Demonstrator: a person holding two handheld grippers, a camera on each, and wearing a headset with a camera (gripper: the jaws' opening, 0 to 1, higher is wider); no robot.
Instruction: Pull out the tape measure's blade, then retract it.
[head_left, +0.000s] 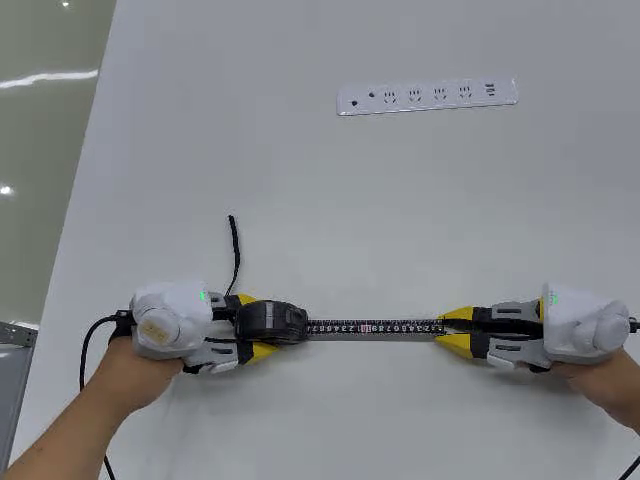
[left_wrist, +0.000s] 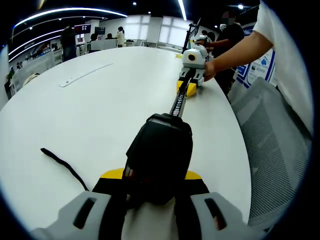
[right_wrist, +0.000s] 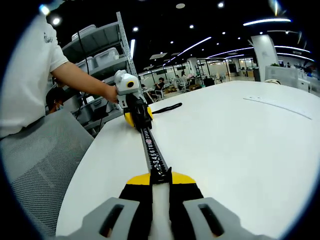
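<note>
White table (head_left: 350, 180); power strip (head_left: 428, 96) near the far side, well apart from the work

Left gripper (head_left: 262, 323) and right gripper (head_left: 450, 327) sit low over the near side, facing each other on one line. A hand behind each

Left jaws press on both sides of the black case (left_wrist: 160, 160), which sits between the yellow tips, on or just over the table. Right jaws are pinched together on the end of the blade (head_left: 375, 327); the hook is hidden between them

Blade runs straight and taut from the case mouth to the right gripper. Dark face, pale numerals, one red mark near the middle. Cannot tell if it touches the table

Thin black strap (left_wrist: 62, 162) trails slack from the case across the table

Judgement: pull-out step, with a modest length of blade drawn. If that is enough, retraction comes next: the right gripper should travel back toward the case along the blade's own line, with the pinch held so the spring feeds in slowly. The left gripper should hold the case steady. An early release would likely whip the blade home
</note>
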